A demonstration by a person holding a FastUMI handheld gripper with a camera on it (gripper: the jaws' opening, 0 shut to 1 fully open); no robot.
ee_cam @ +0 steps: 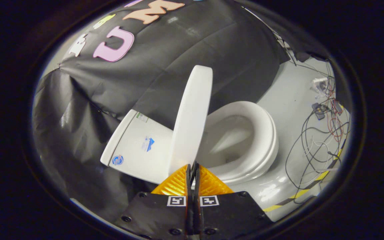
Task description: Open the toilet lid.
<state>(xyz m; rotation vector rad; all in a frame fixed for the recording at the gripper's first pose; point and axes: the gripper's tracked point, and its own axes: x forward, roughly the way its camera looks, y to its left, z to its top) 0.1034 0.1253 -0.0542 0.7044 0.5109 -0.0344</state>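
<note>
Floor (288,100): pale grey, smooth, glossy, with light reflections. Carries a white toilet (245,146) standing directly beyond the jaws and slightly to their right. Loose black, red and white cables (315,140) lie tangled on it well to the right of the jaws, past the toilet. A yellow-and-black striped tape line (298,195) runs across it, right of the jaws.

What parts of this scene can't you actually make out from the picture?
- Whether the hand-held gripper pinches the raised lid: its fingers are closed together at the lid's edge, which hides the contact.
- Hinge: hidden behind the lid.
- Bottom of the bowl: hidden by the seat's rim.
- Stickers on the tank: too small.
- Cables on the floor: tangled, too fine to trace.
</note>
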